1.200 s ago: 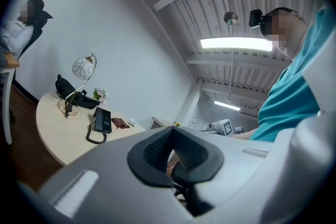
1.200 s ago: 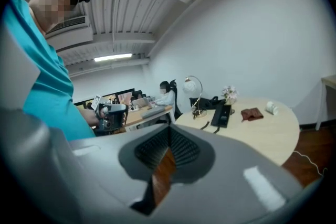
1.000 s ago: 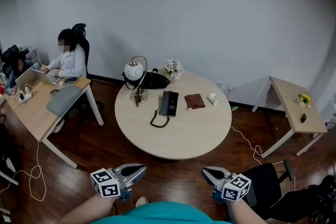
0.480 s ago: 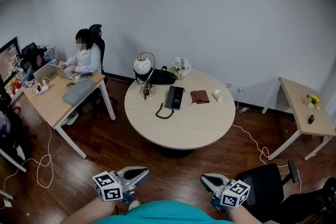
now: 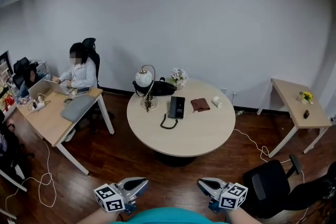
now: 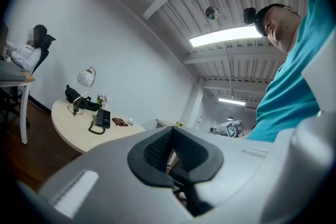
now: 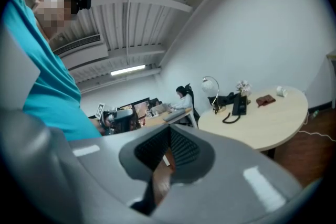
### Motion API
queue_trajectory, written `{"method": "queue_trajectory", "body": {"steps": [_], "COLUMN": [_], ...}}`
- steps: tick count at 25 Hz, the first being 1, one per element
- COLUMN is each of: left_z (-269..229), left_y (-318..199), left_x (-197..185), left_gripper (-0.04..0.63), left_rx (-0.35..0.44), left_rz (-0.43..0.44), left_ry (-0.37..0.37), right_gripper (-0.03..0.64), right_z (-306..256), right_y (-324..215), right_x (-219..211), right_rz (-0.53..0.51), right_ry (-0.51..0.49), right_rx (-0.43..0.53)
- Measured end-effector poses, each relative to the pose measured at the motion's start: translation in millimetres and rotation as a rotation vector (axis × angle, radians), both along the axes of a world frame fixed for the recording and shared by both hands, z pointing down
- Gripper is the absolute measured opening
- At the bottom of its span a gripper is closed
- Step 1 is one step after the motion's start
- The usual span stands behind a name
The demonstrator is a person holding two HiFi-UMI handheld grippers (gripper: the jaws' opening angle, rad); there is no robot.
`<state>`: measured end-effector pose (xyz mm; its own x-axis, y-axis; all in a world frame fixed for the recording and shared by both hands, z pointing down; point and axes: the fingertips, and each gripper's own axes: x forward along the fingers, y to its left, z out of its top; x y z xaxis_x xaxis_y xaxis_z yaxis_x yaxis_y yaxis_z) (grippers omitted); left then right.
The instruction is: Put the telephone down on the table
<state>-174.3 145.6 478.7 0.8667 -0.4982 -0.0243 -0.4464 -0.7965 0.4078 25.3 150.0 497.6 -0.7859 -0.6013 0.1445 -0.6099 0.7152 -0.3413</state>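
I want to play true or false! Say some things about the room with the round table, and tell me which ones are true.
1. The telephone lies on the round table. True.
2. The left gripper holds the telephone. False: its fingers are shut on nothing, and it is well short of the table.
3. A brown pouch lies on the table beside the telephone. True.
4. The lamp stands on the floor. False: it stands on the round table, near the telephone.
5. The person at the desk is standing up. False: the person sits in a chair at the desk.
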Motion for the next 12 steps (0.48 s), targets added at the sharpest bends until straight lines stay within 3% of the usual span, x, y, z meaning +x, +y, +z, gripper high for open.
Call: {"method": "queue_trajectory", "body": {"steps": [5,12], "left_z": [2,-4], "left_y": [-7,-8], "left_x": [-23,-26], "left_gripper": [0.006,0.006], "left_rx": [-0.003,0.014], "left_rz": [-0.003,-0.009], "left_ry": [0.003,0.023], "right_gripper": [0.001,0.001], "right_z": [-5,-9], "right_y": [-3,-8], "right_x": [-32,-29], "right_rz": [-0.020,-0.010], "right_ry": [0.026,0.057], "right_rx": [0.013,0.021]}}
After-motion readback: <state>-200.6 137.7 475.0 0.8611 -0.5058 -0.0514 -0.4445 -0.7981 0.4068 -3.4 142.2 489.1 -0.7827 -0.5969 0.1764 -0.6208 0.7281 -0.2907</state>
